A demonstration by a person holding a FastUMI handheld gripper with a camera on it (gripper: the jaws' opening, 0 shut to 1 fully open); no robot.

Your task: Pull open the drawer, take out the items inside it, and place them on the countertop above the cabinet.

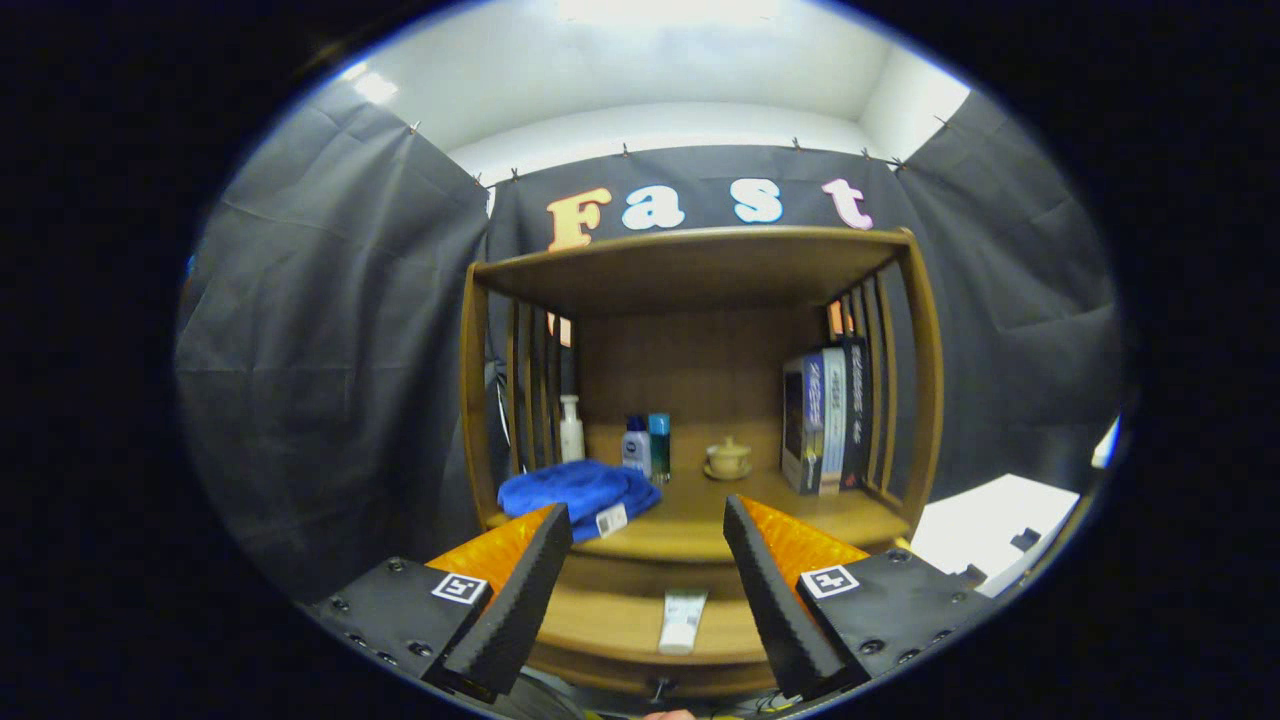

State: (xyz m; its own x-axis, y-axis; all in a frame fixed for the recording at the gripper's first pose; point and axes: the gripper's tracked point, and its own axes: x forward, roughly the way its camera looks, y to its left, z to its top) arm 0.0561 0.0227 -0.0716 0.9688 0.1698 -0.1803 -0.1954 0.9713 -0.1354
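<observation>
A wooden cabinet (930, 380) stands ahead with its drawer (620, 660) pulled open below the countertop (790, 515). A white tube (683, 620) lies flat inside the drawer, low between my fingers. A blue cloth (575, 490) rests on the countertop's left part, just beyond my left finger. My gripper (645, 520) is open, nothing between its fingers, hovering over the drawer in front of the countertop edge.
On the countertop stand a white pump bottle (571, 428), two small bottles (647, 444), a small lidded cup on a saucer (728, 457) and several upright books (828, 420). A white surface (985, 530) lies to the cabinet's right. A shelf (690, 265) roofs the countertop.
</observation>
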